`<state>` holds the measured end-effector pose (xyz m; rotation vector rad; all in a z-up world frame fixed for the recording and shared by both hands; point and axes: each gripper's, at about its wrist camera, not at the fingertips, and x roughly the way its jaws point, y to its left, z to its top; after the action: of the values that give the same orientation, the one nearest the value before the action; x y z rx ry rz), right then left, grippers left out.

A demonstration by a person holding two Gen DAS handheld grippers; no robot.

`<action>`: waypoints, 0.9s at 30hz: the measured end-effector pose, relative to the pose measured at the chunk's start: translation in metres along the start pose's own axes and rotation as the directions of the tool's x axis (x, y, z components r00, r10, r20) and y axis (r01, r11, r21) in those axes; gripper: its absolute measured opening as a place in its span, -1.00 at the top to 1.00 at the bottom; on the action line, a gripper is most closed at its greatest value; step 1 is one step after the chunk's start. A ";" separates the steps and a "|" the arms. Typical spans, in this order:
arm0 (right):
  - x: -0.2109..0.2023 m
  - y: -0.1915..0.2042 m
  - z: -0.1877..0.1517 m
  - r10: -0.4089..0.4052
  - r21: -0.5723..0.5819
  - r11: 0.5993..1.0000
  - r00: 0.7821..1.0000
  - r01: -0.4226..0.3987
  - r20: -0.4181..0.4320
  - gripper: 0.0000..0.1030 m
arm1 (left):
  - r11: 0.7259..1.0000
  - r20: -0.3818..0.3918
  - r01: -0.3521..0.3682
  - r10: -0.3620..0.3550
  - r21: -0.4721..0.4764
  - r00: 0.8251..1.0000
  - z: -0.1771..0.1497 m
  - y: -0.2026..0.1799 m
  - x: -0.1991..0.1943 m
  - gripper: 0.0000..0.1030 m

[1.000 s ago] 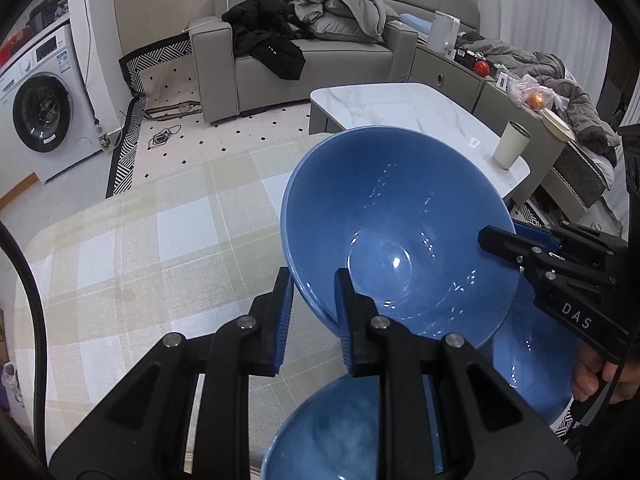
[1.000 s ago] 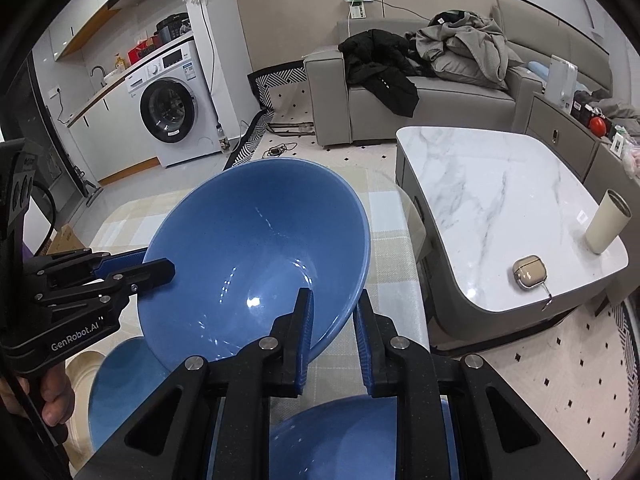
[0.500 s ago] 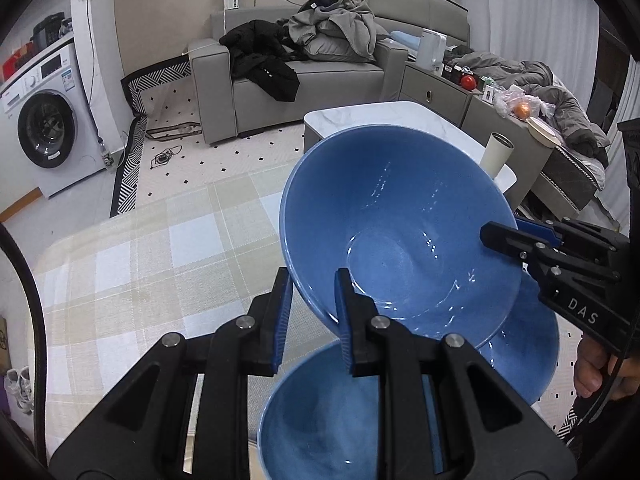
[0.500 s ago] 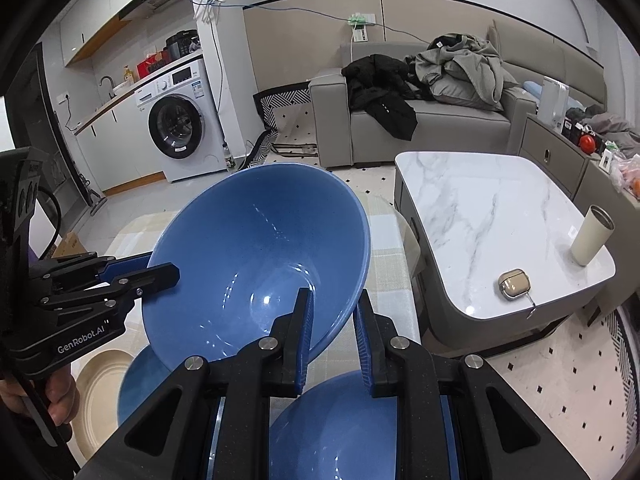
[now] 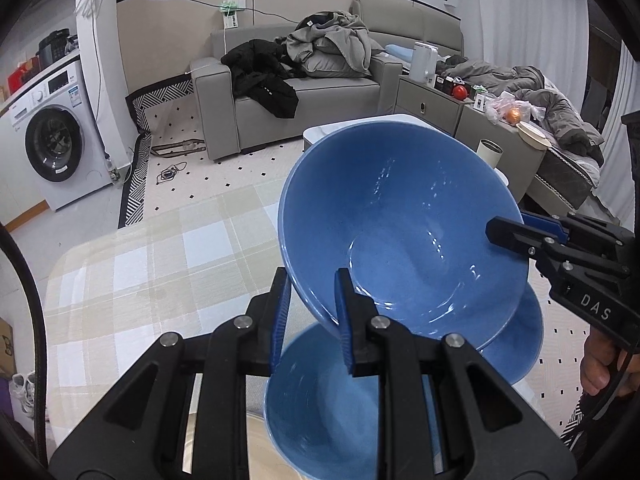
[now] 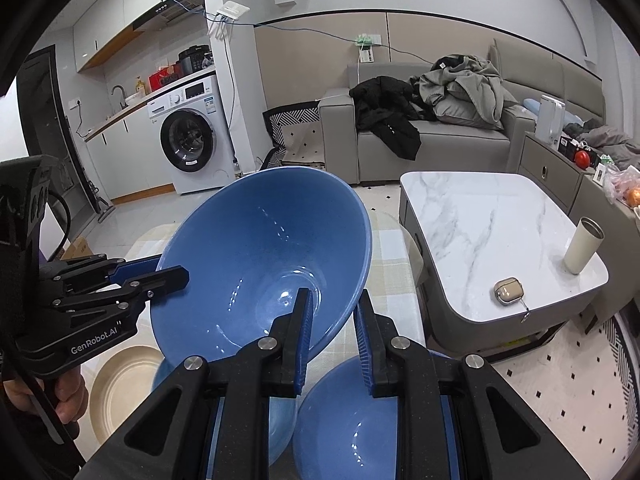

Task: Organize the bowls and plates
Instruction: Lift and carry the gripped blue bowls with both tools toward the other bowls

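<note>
Both grippers hold one large blue bowl (image 5: 400, 236) by opposite rims, raised in the air and tilted. My left gripper (image 5: 312, 300) is shut on its near rim; in the right wrist view it (image 6: 168, 274) clamps the bowl's left rim. My right gripper (image 6: 332, 316) is shut on the bowl (image 6: 260, 264) too, and shows at the right in the left wrist view (image 5: 504, 232). Below lie two more blue bowls (image 5: 324, 400) (image 5: 520, 344), seen again in the right wrist view (image 6: 348, 420). A cream plate (image 6: 120, 384) lies at lower left.
The checked tablecloth (image 5: 140, 280) covers the table under the bowls. A marble coffee table (image 6: 492, 232) with a cup (image 6: 582, 246) and a small case (image 6: 508, 290) stands to the right. A grey sofa (image 5: 300, 92) and a washing machine (image 5: 52, 144) are farther off.
Both grippers have lifted the large blue bowl higher and tipped it more upright. More of the two lower bowls and the cream plate has come into view below.
</note>
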<state>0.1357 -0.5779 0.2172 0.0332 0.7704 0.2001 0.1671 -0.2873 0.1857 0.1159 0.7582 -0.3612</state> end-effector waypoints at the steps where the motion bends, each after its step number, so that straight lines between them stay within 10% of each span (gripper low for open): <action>1: -0.003 0.002 -0.001 0.000 -0.001 1.000 1.000 0.000 0.003 0.59 | 1.000 0.002 0.000 0.000 0.001 1.000 0.000 0.001 -0.003 0.65; 27: -0.029 0.039 -0.038 0.038 0.018 0.999 0.999 -0.038 0.006 0.58 | 1.000 -0.012 0.008 -0.008 -0.004 1.000 -0.055 0.005 -0.045 0.64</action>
<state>0.0822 -0.5470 0.2138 0.0660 0.7667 0.2293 0.1034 -0.2572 0.1767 0.1113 0.7713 -0.3665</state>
